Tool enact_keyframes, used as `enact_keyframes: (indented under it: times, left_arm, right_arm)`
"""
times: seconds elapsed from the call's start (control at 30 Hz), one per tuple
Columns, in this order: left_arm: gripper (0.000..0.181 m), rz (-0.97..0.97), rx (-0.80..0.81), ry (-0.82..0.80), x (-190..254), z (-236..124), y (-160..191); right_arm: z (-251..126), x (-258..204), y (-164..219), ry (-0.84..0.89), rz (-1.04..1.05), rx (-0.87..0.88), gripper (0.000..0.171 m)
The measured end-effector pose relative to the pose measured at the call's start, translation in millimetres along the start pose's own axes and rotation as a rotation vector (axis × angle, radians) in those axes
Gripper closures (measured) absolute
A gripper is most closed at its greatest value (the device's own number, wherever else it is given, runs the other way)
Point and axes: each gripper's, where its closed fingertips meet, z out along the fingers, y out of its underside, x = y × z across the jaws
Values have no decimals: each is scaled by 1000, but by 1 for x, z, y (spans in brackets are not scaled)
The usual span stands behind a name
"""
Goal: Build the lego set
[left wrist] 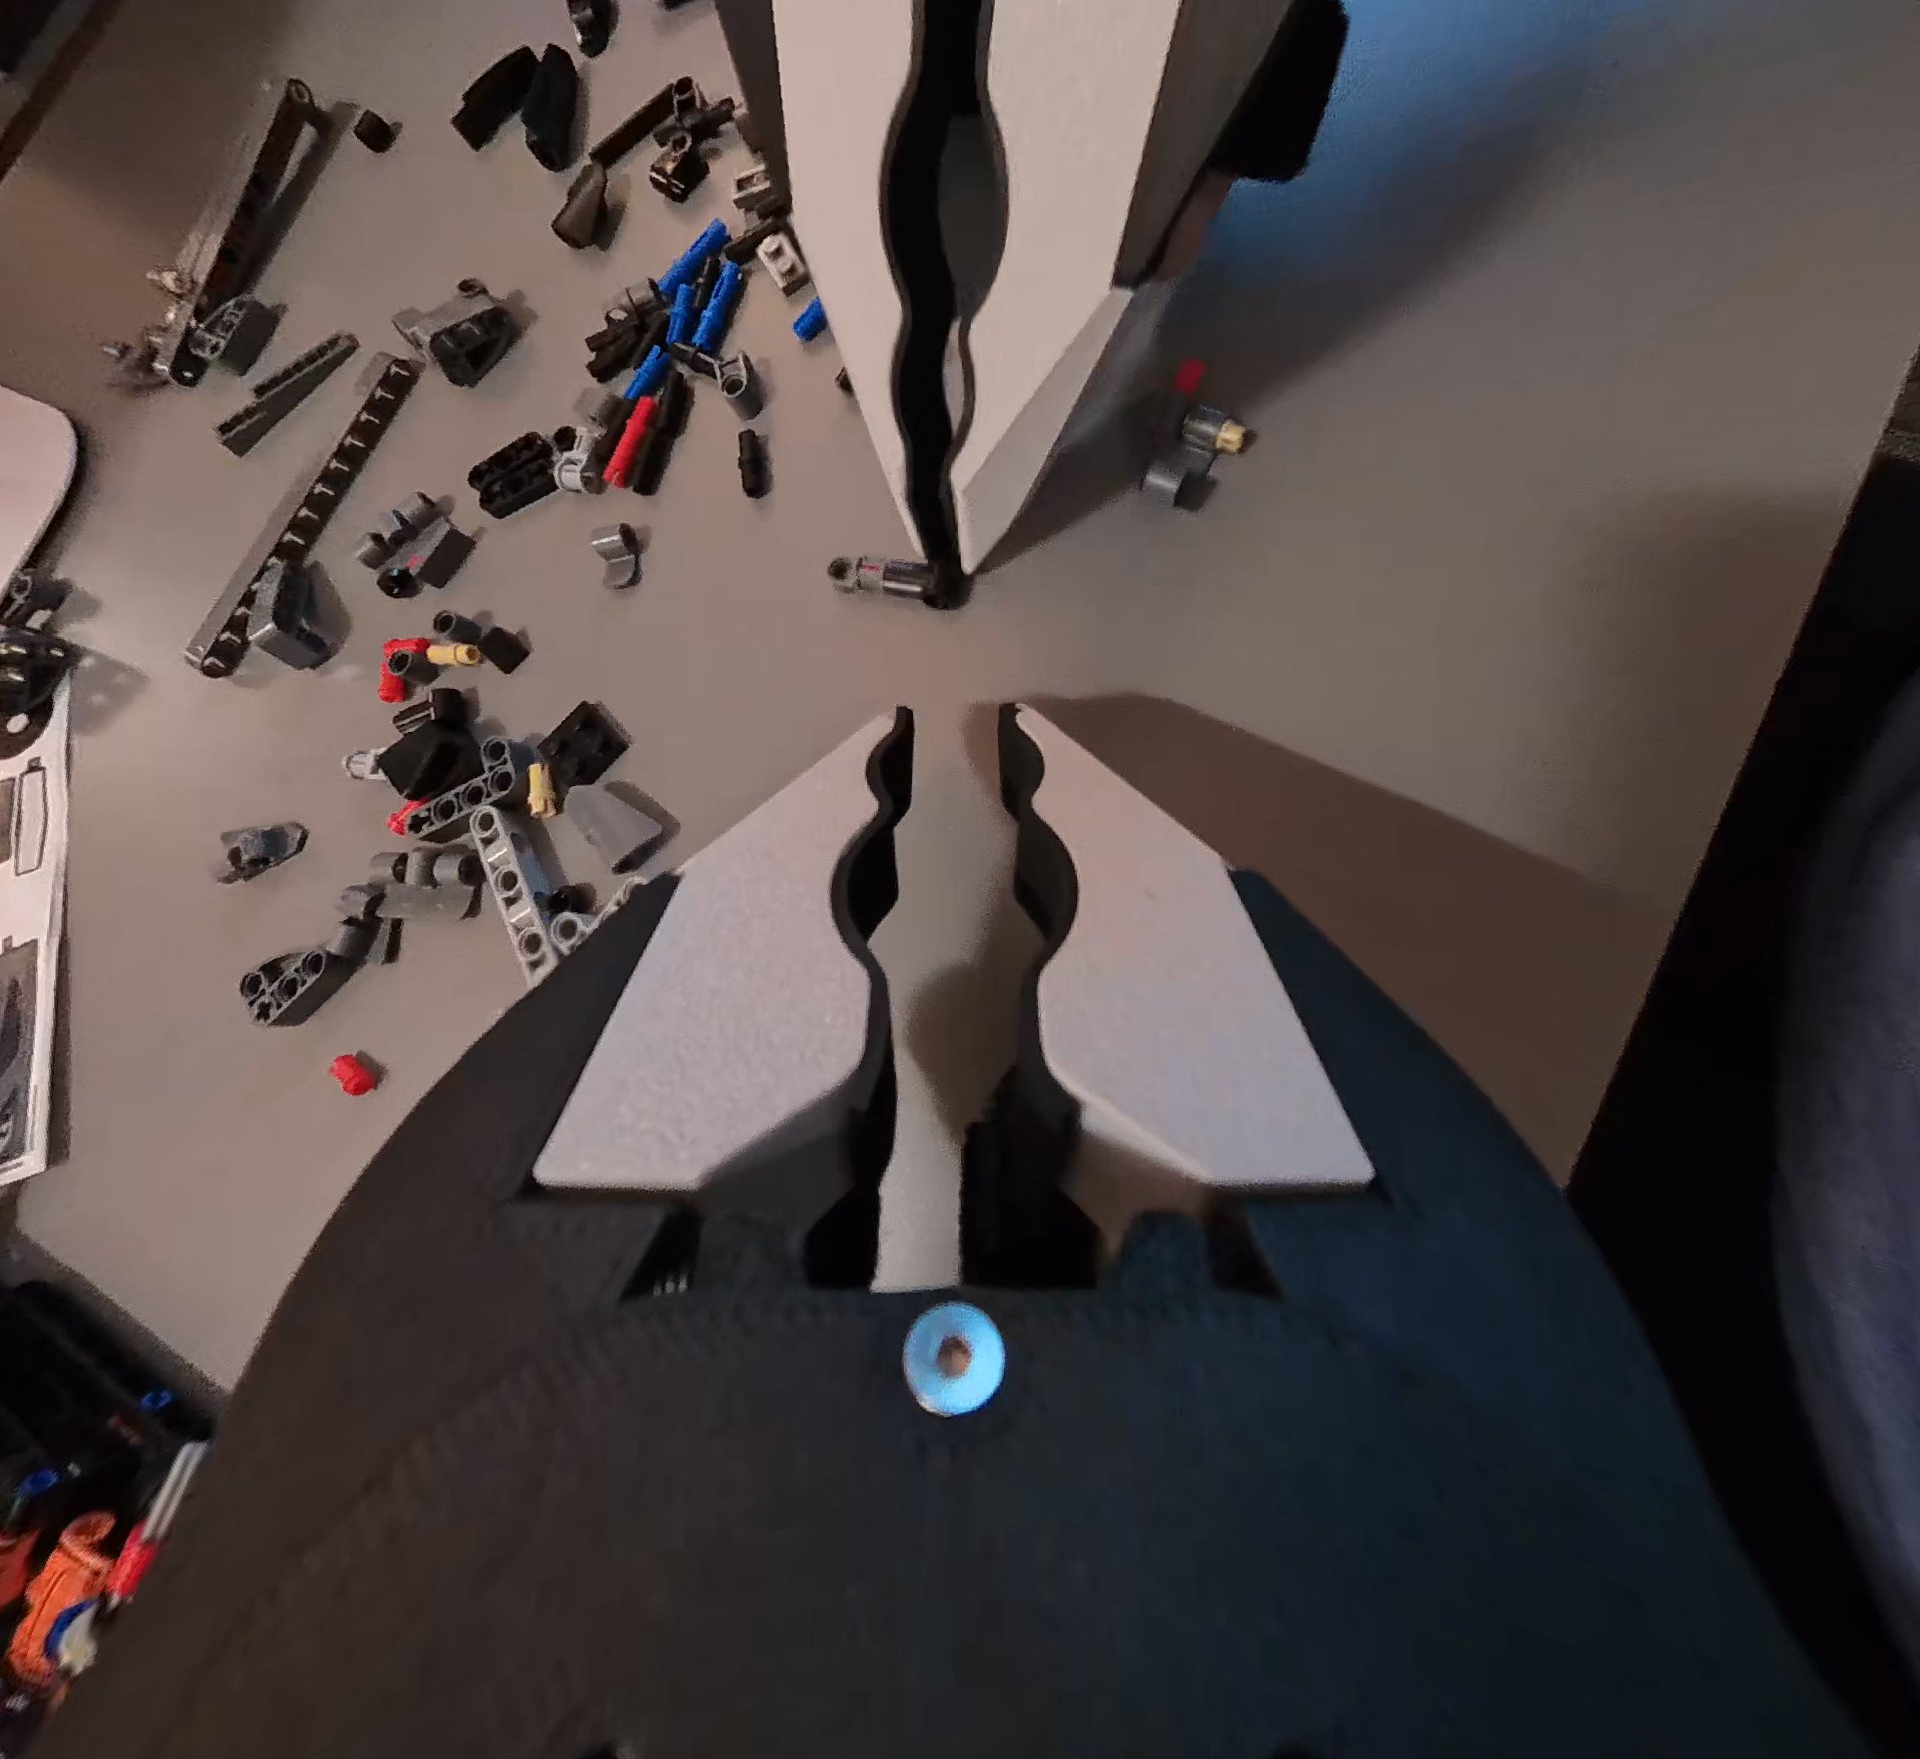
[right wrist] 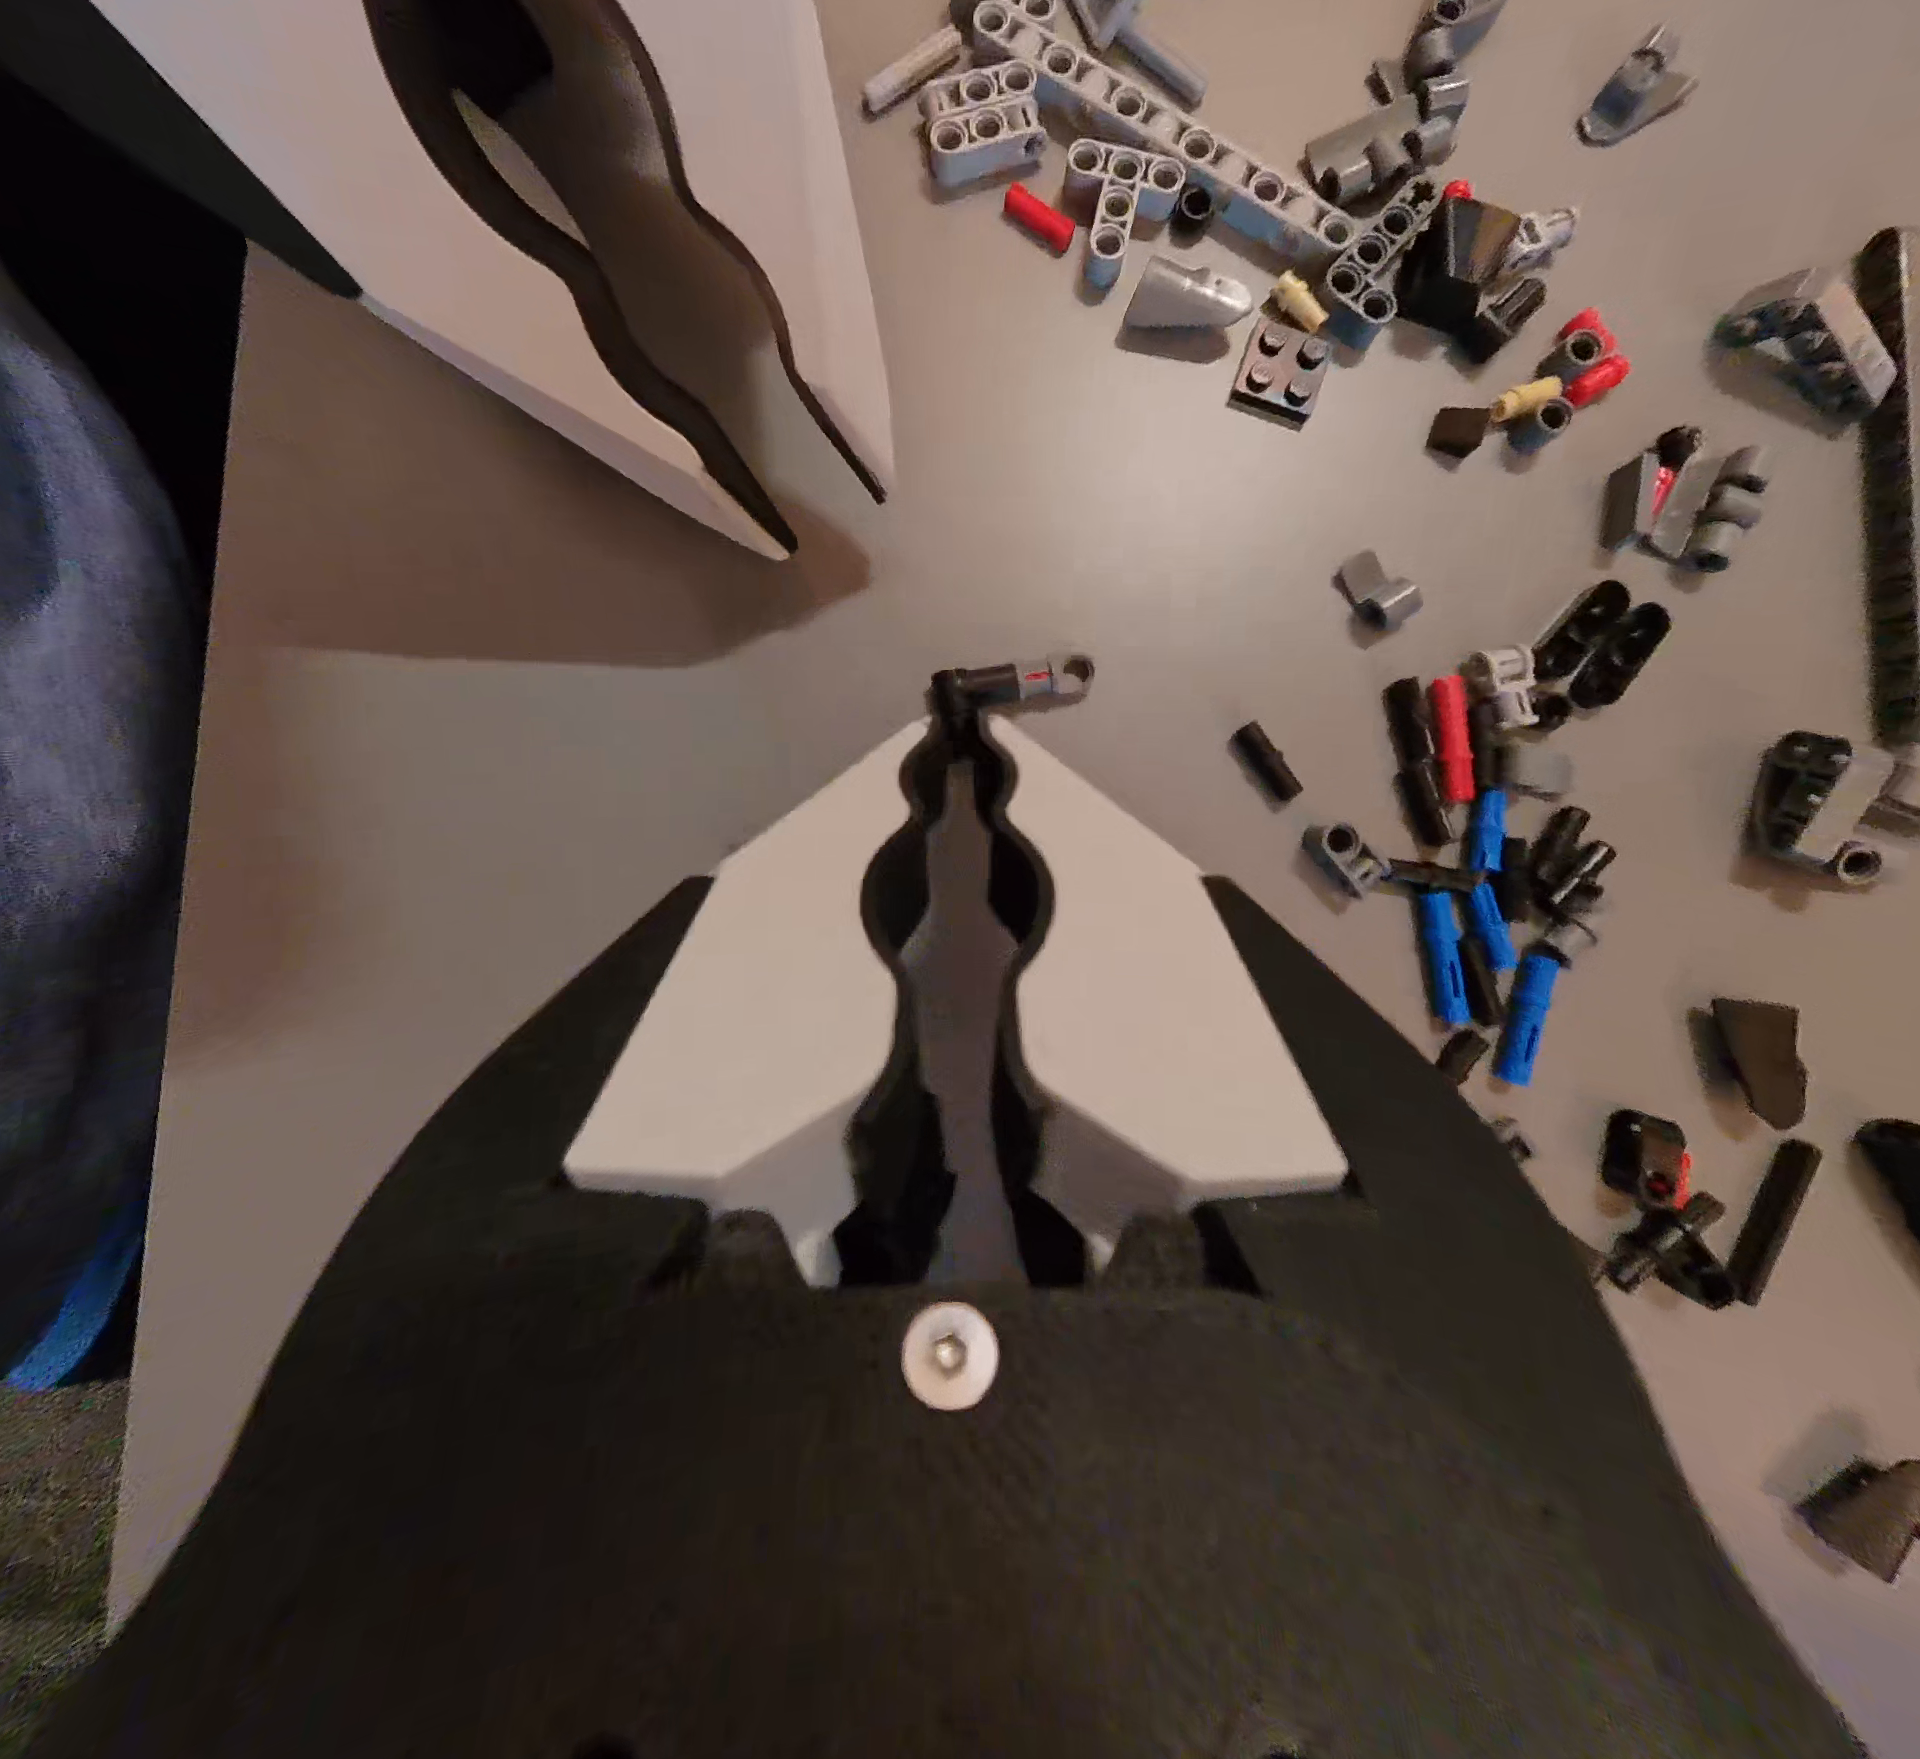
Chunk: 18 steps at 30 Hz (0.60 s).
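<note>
Right gripper (right wrist: 961, 722): jaws closed almost fully, pinching the black end of a small assembled piece (right wrist: 1013, 679) at the very tips; the piece is black and grey, with a grey ring-shaped end pointing out sideways, away from the jaws.
Same grip from the left wrist view: the right gripper (left wrist: 948, 566) comes down from the top of frame, tips just above the desk (left wrist: 1455, 618), the small piece (left wrist: 883, 575) sticking out from them.
Left gripper (left wrist: 956, 717): jaws parted by a narrow gap, nothing between them; bare desk shows through the gap.
Spacing: the two grippers face each other tip to tip, close but apart.
Loose parts: a scatter of black, grey, blue and red pins and beams (left wrist: 665, 338) lies on the desk beside both grippers, including a long grey holed beam (right wrist: 1153, 120) and blue pins (right wrist: 1486, 920).
Stray part: a small grey and tan connector cluster (left wrist: 1195, 442) sits alone on the far side of the right gripper.
Desk edge: printed instruction sheet (left wrist: 26, 930) partly in view.
</note>
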Motion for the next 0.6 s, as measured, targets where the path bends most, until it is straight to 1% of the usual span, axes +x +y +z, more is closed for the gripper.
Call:
enact_keyframes:
  times: [0.1,0.2,0.33,0.43,0.6]
  left_arm:
    - [167,13,24,-10,-4,-5,-3]
    - [166,5,56,-23,-12,-12,-6]
    - [163,-26,149,-38,-25,-26,-20]
    - [163,-2,243,-51,-34,-40,-37]
    - [145,-16,321,-72,-54,-52,-54]
  right_arm:
    - [1,0,-3,1,11,-4,170]
    - [-6,2,-12,22,26,27,170]
    - [-27,4,-37,83,32,93,170]
    - [-40,3,-56,97,46,141,170]
    - [-56,4,-79,136,37,176,170]
